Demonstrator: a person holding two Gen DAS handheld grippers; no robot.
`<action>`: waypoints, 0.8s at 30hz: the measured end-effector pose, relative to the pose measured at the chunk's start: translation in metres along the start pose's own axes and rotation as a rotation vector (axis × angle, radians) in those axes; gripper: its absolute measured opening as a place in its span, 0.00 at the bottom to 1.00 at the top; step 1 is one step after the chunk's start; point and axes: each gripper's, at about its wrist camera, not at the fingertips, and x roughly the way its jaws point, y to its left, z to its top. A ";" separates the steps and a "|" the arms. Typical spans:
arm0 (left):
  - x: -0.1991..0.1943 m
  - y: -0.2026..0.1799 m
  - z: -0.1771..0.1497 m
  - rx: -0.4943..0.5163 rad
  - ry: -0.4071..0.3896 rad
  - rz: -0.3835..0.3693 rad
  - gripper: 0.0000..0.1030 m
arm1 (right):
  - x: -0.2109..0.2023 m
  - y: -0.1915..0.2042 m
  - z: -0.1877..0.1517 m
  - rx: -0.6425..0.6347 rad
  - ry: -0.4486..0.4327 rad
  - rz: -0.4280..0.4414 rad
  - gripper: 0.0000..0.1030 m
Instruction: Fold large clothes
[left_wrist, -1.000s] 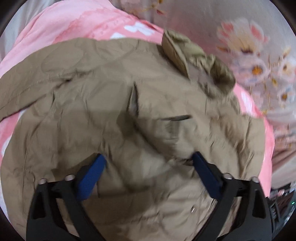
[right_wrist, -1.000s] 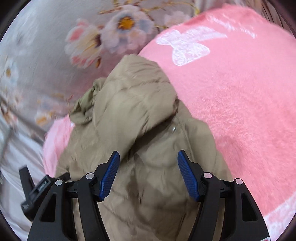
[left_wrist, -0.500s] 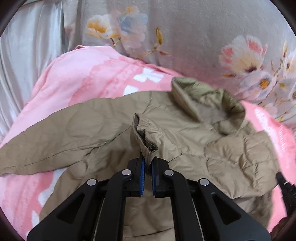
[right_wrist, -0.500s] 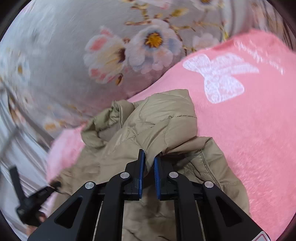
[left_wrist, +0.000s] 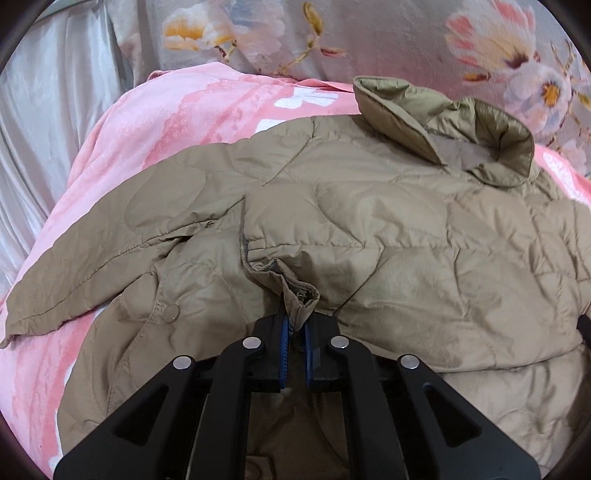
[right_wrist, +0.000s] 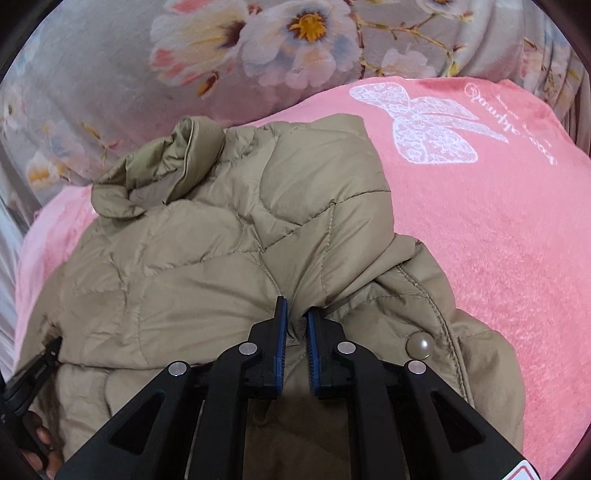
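Observation:
A tan quilted jacket (left_wrist: 388, 229) lies on a pink blanket (left_wrist: 155, 122), collar (left_wrist: 461, 129) at the far side. My left gripper (left_wrist: 296, 328) is shut on a bunched fold of the jacket's edge near its middle. One sleeve (left_wrist: 110, 251) stretches out to the left. In the right wrist view the jacket (right_wrist: 207, 266) fills the left and centre, and my right gripper (right_wrist: 294, 321) is shut on a fold of its fabric. A snap button (right_wrist: 419, 347) sits just right of that gripper.
A grey floral cover (right_wrist: 258, 48) rises behind the blanket (right_wrist: 498, 229) in both views. Pale satin fabric (left_wrist: 44, 122) hangs at the far left. The other gripper's black tip and a hand (right_wrist: 33, 398) show at the lower left of the right wrist view.
Both grippers were open over the jacket a second ago and have closed on folds of it. Since then they have lifted the pinched fabric slightly and drawn back.

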 end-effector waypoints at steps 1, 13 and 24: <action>0.001 -0.002 -0.001 0.007 -0.002 0.009 0.06 | 0.001 0.002 -0.001 -0.012 0.000 -0.012 0.12; -0.029 0.020 -0.008 0.034 -0.041 0.039 0.51 | -0.041 -0.005 -0.013 -0.038 -0.001 -0.014 0.27; -0.050 -0.032 0.045 0.041 -0.085 -0.131 0.68 | -0.030 0.079 0.009 -0.233 -0.080 0.011 0.30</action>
